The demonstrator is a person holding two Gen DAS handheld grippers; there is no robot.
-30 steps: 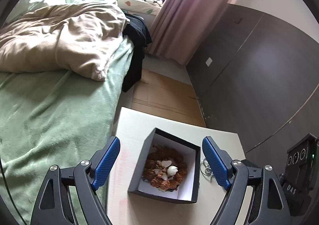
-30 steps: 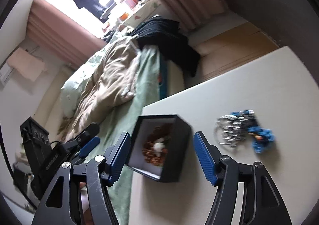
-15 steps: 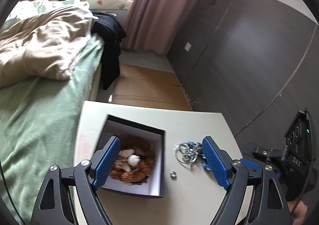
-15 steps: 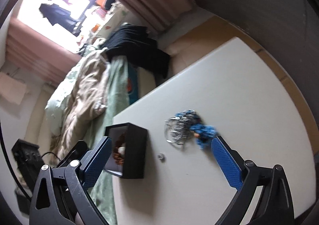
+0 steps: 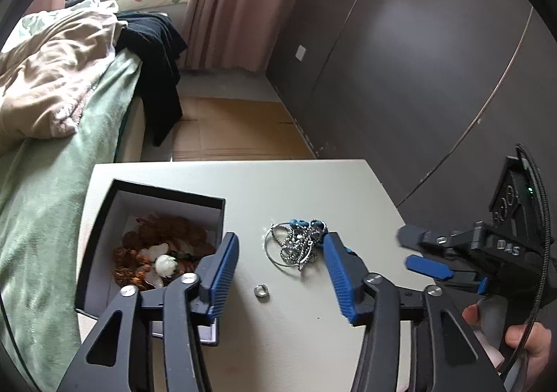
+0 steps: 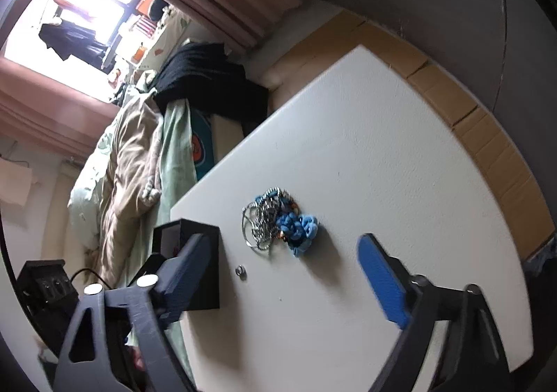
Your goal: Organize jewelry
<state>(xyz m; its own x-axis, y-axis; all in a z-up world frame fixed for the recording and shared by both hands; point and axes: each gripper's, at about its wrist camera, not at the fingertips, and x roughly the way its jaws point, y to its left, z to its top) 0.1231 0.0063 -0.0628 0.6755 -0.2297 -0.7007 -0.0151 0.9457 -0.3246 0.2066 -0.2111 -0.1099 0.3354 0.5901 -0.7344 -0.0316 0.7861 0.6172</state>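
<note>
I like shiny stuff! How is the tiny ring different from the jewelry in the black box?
The tiny ring is silvery; the jewelry in the box is reddish-brown with white pieces. The ring lies alone on the table; the other sits heaped inside the black box. Neither is held.

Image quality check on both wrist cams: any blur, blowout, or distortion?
Left wrist: sharp on the small ring and silver chain pile; fisheye bows the wall lines. Right wrist: window blown out, right gripper fingers motion-smeared, horizon tilted, table edges curved.
</note>
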